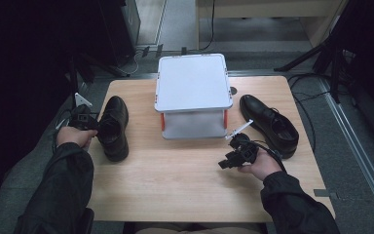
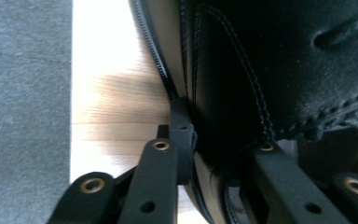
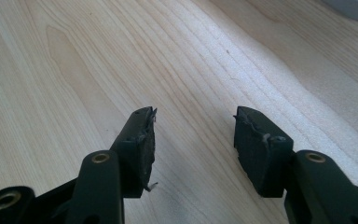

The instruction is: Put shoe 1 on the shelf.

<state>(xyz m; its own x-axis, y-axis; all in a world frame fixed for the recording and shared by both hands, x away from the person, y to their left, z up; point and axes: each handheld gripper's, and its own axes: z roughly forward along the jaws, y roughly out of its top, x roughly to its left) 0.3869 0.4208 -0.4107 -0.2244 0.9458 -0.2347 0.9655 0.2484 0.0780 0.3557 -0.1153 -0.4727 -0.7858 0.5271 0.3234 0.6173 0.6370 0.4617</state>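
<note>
Two black leather shoes are lying on the wooden table (image 1: 185, 180), one at each side of a white lidded storage box (image 1: 193, 95) that is standing at the far middle. The left shoe (image 1: 114, 127) is sitting near the table's left edge with its toe pointing to the far side. The left gripper (image 1: 88, 123), held in the person's left hand (image 1: 73, 136), is coming in from the left and clamping the side wall of that shoe at its opening. In the left gripper view one jaw is pressing against the outside of the leather next to the sole welt, and the other is sitting inside the shoe (image 2: 279, 79), so the tongs are closed on the shoe's wall. The shoe's sole is resting on the tabletop.

The right shoe (image 1: 269, 125) is lying at the far right, its toe pointing to the far side, well apart from the box's right edge. The right gripper (image 1: 230, 161), held in the person's right hand (image 1: 260, 165), is hovering over the bare wood near the box's near right corner, just beside the right shoe's heel. In the right gripper view its two worn pads (image 3: 147, 144) are standing well apart with bare tabletop (image 3: 74, 70) showing between them, so these tongs are open and gripping nothing.
</note>
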